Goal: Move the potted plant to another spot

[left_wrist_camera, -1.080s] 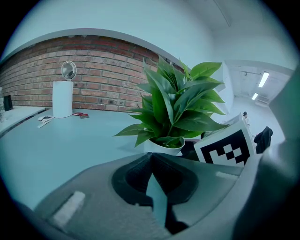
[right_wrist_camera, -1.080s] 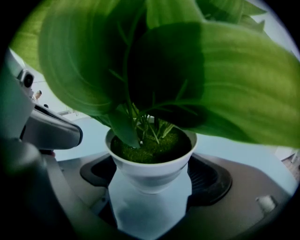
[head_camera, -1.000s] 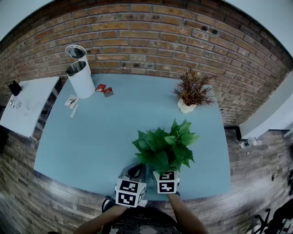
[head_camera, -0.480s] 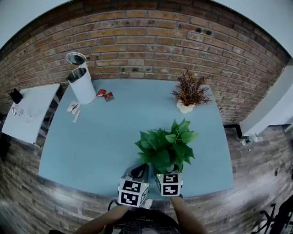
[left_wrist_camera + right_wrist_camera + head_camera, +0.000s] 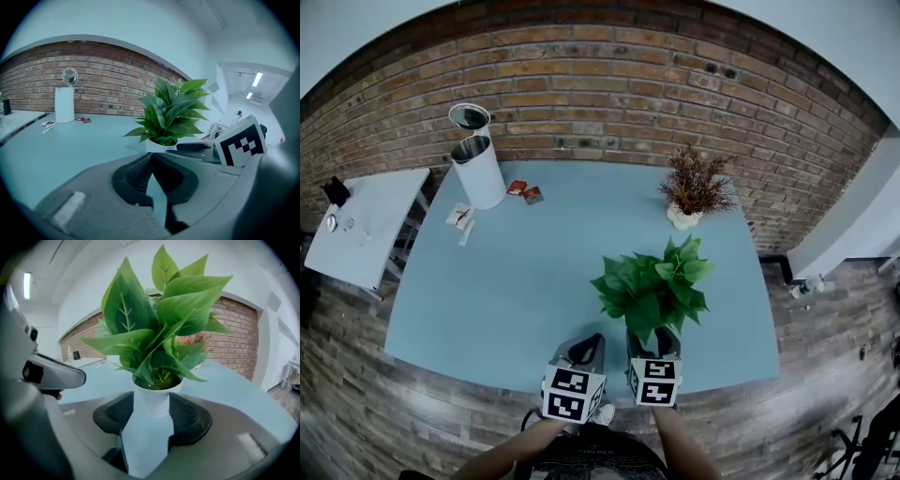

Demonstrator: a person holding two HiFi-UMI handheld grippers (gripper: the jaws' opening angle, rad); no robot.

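Note:
The potted plant (image 5: 654, 289), green leaves in a white pot (image 5: 152, 397), stands near the front edge of the blue table (image 5: 534, 281). My right gripper (image 5: 651, 349) has just been closing and is now shut on the pot. Both dark pads (image 5: 190, 416) press on the pot's sides in the right gripper view. My left gripper (image 5: 585, 349) sits just to its left, apart from the pot, shut with nothing between its pads (image 5: 140, 171). In the left gripper view the plant (image 5: 171, 112) rises ahead and to the right, beside the right gripper's marker cube (image 5: 241, 143).
A dried brown plant (image 5: 696, 187) in a small white pot stands at the table's back right. A white bin (image 5: 480, 169) with its lid up, red packets (image 5: 525, 190) and paper slips (image 5: 461, 217) are at the back left. A white side table (image 5: 361, 225) stands left; a brick wall runs behind.
In the head view the plant and the right gripper have shifted a little to the right. The left gripper has moved slightly with them.

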